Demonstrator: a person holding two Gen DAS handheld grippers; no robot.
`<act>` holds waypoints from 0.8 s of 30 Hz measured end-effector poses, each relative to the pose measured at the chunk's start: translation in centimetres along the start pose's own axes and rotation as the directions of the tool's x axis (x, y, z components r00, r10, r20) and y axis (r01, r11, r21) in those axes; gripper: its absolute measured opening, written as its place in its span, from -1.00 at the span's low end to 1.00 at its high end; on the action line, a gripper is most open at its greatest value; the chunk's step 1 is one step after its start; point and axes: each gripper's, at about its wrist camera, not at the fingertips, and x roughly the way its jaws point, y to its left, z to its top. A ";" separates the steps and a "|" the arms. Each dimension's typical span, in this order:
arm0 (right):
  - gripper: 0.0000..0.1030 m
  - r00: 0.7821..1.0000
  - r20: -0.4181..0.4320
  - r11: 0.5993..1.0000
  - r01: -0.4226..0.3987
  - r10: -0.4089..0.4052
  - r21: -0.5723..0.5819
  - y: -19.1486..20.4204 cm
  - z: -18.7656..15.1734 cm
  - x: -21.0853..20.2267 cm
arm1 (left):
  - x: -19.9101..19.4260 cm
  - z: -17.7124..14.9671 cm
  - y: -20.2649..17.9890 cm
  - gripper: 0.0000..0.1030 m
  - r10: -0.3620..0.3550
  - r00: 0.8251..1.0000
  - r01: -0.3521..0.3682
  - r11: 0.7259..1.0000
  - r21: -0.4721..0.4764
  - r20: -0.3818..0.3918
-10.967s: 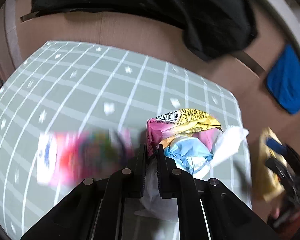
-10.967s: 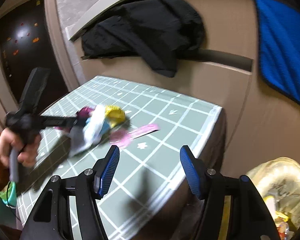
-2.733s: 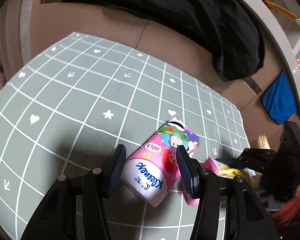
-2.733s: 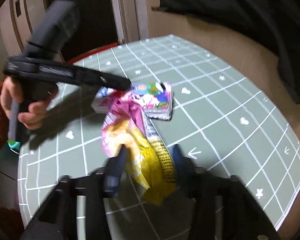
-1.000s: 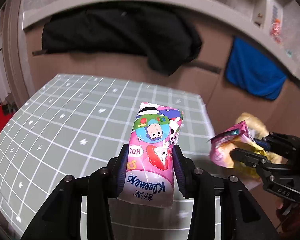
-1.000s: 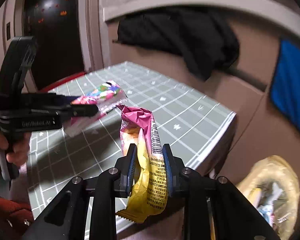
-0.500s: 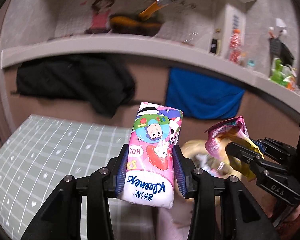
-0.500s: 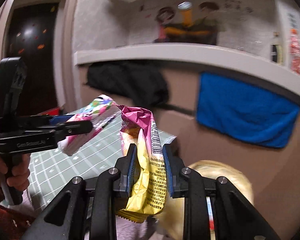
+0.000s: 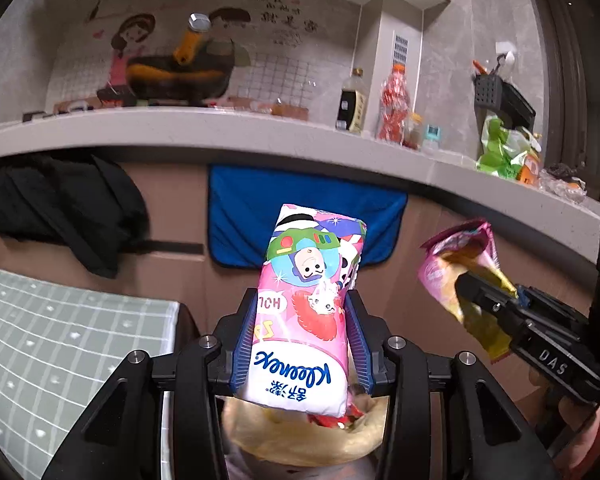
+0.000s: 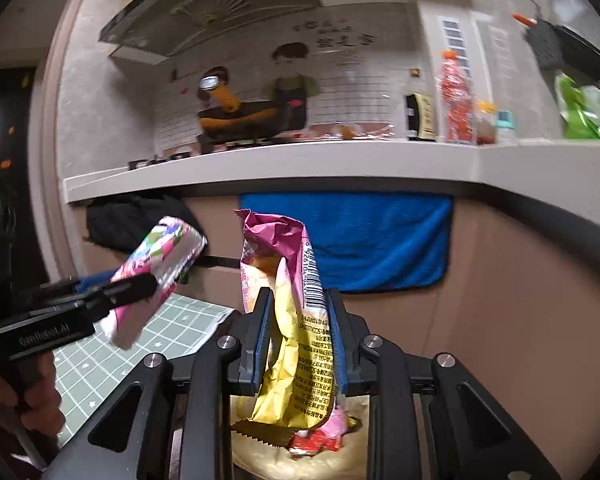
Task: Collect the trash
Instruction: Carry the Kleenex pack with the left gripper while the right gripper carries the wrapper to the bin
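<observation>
2 grippers grip trash: left gripper (image 9: 302, 340) clamps an upright pink cartoon-printed "Kleenex" tissue pack (image 9: 306, 312), lettering upside down; right gripper (image 10: 298, 336) pinches an upright pink-yellow barcoded snack wrapper (image 10: 296, 320).

I hold the tissue pack (image 9: 306, 312) and the snack wrapper (image 10: 296, 320) directly above the trash bag (image 9: 300, 440), pack left of wrapper. Behind the bag a towel (image 9: 300, 212) hangs under the counter (image 9: 260, 136); the table (image 9: 60, 340) lies to the bag's left.
</observation>
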 end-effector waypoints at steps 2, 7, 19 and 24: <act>-0.53 1.000 -0.008 1.000 0.006 -0.006 0.016 -0.9 -0.5 0.0 | 1.2 -0.6 -0.4 -0.17 -0.002 1.000 0.002 1.000 0.004 -0.027; -0.52 0.999 -0.045 0.999 0.006 -0.004 0.050 -2.5 -1.8 1.3 | 3.3 -1.9 -0.5 -0.16 0.019 0.997 -0.019 1.000 -0.002 -0.069; -0.51 0.992 -0.124 0.996 -0.004 0.015 0.091 -3.4 -4.6 5.0 | 6.0 -4.7 0.8 -0.16 0.061 0.990 -0.064 0.998 -0.021 -0.131; -0.51 0.985 -0.169 0.995 -0.005 0.022 0.098 -3.5 -5.9 7.2 | 8.0 -5.8 1.7 -0.16 0.077 0.981 -0.085 0.995 -0.042 -0.180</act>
